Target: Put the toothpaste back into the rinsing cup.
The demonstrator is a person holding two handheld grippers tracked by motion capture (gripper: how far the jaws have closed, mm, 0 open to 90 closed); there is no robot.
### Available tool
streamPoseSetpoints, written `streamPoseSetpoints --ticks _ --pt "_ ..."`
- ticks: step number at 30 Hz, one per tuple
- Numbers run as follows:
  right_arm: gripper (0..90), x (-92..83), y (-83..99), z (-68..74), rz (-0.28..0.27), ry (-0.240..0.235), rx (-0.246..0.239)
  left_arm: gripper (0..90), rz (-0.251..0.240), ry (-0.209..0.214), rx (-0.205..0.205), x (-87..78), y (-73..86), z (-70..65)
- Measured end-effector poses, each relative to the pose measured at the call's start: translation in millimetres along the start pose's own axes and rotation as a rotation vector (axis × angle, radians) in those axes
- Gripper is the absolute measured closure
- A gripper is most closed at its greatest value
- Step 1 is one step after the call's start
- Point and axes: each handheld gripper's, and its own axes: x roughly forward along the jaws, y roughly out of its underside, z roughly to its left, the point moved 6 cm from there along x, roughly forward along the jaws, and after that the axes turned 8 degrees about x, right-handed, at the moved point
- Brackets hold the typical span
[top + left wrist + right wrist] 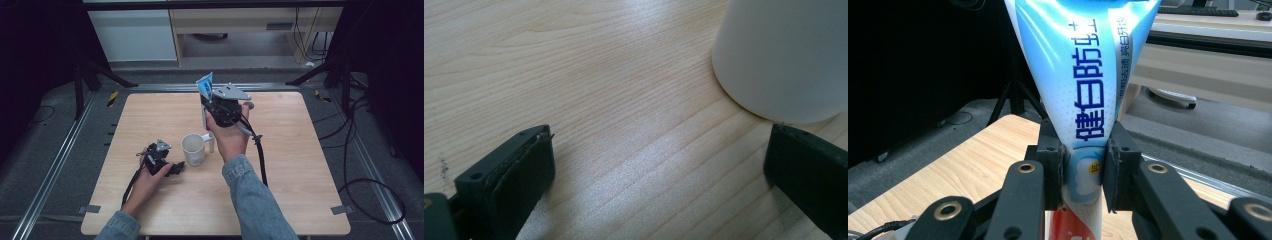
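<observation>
You wear faded blue denim sleeves [252, 200] that end at the wrists. Each of your hands carries a black two-jaw gripper. Your right gripper [1083, 170] has blocky matte black jaws with flat pads, and its black linkage arms carry round brass-ringed screw holes. A grey three-cornered plate [231, 92] tops it, and a black cable [260, 155] trails from it. Your left gripper [659, 165] has the same dark square-edged jaws, a smaller grey plate [162, 145] and black cables [132, 182].
</observation>
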Motion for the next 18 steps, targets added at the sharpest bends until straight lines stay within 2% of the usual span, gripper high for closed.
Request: streamPoseSetpoints --ticks 18 --pt "73.2 1.3 -3.7 10.8 -0.042 0.005 0.009 0.0 0.0 0.0 0.0 0.0 0.0 0.0"
